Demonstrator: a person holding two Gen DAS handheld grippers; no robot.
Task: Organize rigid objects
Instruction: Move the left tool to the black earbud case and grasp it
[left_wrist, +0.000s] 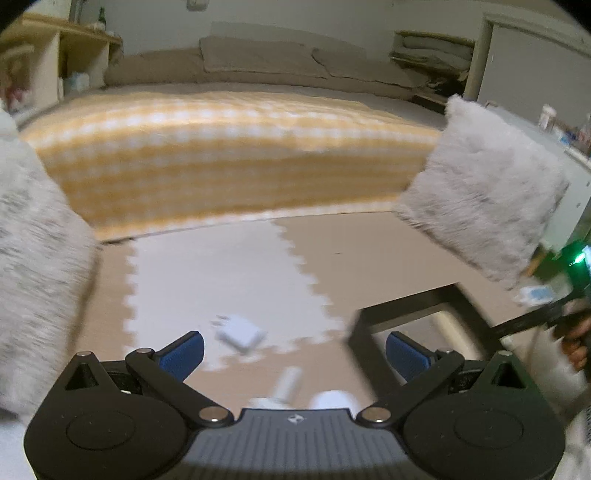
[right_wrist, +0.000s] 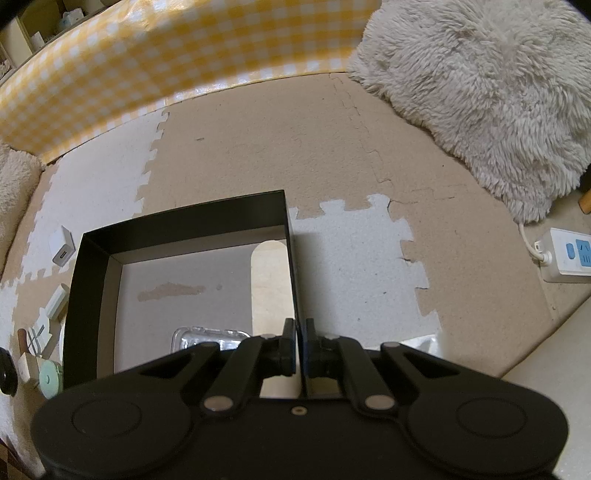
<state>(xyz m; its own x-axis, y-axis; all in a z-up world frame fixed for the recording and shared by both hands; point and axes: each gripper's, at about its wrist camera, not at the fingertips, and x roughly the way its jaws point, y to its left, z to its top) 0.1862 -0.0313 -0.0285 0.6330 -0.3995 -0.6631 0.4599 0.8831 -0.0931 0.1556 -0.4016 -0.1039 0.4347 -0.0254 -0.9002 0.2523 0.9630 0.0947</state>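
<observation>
A black open box (right_wrist: 181, 221) stands on the foam floor mat. My right gripper (right_wrist: 301, 332) is shut on the box's right wall. Inside the box lie a clear plastic case (right_wrist: 207, 338) and a pale wooden piece (right_wrist: 271, 277). The box also shows in the left wrist view (left_wrist: 406, 310). My left gripper (left_wrist: 295, 350) is open and empty above the mat. A white charger (left_wrist: 242, 332) lies ahead of it, also in the right wrist view (right_wrist: 62, 245). A white cylinder (left_wrist: 288, 382) lies between the fingers. Several small items (right_wrist: 55, 299) lie left of the box.
A yellow checked cloth (left_wrist: 221, 155) hangs over a low table ahead. Fluffy grey cushions (right_wrist: 487, 92) lie right and left (left_wrist: 33, 280). A white power strip (right_wrist: 569, 256) lies at the right. A bed with pillows (left_wrist: 258, 62) is at the back.
</observation>
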